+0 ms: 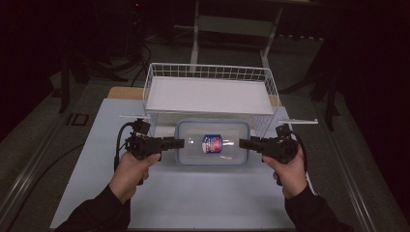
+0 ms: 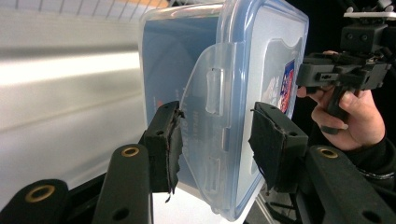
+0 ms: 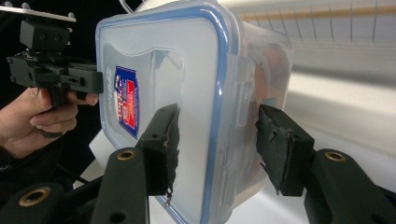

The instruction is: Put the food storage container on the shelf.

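A: Container first: the clear rectangular plastic food box with a blue-edged snap lid [image 1: 212, 143] is lying on the white table [image 1: 203, 203], just near of the white wire basket [image 1: 209, 92], between the two grippers.

B: How is it going to handle, in your opinion?

A: I am judging it as light and quite stiff, but smooth, so it is probably slipping easily between the pads. The walls are perhaps bending a little under pressure.

B: Where are the grippers taking it?

A: At the two short ends, over the lid latches. The left gripper [image 2: 215, 140] is standing open around the left end, and the latch flap [image 2: 210, 116] is between its jaws with a gap on each side. The right gripper [image 3: 217, 142] is also open around the right end, not yet pressing.

B: Is any writing readable?

A: A red and blue label [image 3: 126, 100] is sitting on the middle of the lid, but its text is too small to read. Some embossed letters are showing on the flap, also not legible.
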A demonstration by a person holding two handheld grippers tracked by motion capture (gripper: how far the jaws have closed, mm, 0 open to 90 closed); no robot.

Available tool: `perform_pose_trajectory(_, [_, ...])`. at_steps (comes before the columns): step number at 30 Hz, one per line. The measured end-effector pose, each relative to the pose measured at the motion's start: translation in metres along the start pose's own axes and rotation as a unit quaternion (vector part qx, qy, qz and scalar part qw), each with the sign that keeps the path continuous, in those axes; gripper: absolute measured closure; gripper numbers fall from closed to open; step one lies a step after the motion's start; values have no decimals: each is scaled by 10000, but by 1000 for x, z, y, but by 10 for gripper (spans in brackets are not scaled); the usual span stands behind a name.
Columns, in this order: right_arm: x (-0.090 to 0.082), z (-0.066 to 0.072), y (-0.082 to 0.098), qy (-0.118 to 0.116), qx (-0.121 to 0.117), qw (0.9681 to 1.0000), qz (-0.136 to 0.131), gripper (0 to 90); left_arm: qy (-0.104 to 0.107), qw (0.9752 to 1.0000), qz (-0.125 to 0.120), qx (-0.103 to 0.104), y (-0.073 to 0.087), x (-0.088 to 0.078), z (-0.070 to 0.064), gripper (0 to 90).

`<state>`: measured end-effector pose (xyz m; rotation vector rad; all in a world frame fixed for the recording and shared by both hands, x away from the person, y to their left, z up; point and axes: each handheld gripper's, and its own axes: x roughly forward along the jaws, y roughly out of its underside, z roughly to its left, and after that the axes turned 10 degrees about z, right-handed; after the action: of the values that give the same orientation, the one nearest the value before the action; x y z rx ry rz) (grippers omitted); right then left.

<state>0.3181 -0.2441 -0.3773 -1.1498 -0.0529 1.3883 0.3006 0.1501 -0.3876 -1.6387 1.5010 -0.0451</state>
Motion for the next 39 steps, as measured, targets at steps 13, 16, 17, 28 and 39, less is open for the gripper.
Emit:
perform_pose_trajectory(13, [-21, 13, -62, 81, -143, 9990, -424, 495, -112, 9991, -349, 189, -56, -22, -16, 535])
perform_pose_trajectory(16, [-23, 10, -73, 100, -112, 9986, -502, 493, -108, 9992, -326, 221, -74, -21, -14, 533])
perform_pose_trajectory(17, [-24, 9, -78, 143, -125, 9983, -553, 493, -91, 9992, -320, 203, -78, -21, -13, 533])
perform_pose_trajectory(28, [-11, -11, -112, 240, 103, 9983, -517, 479, -251, 9985, -484, 0, -109, -14, 6, 528])
perform_pose_trajectory(39, [0, -25, -125, 151, 351, 9980, -498, 485, -155, 9984, -494, -240, -121, -10, 24, 525])
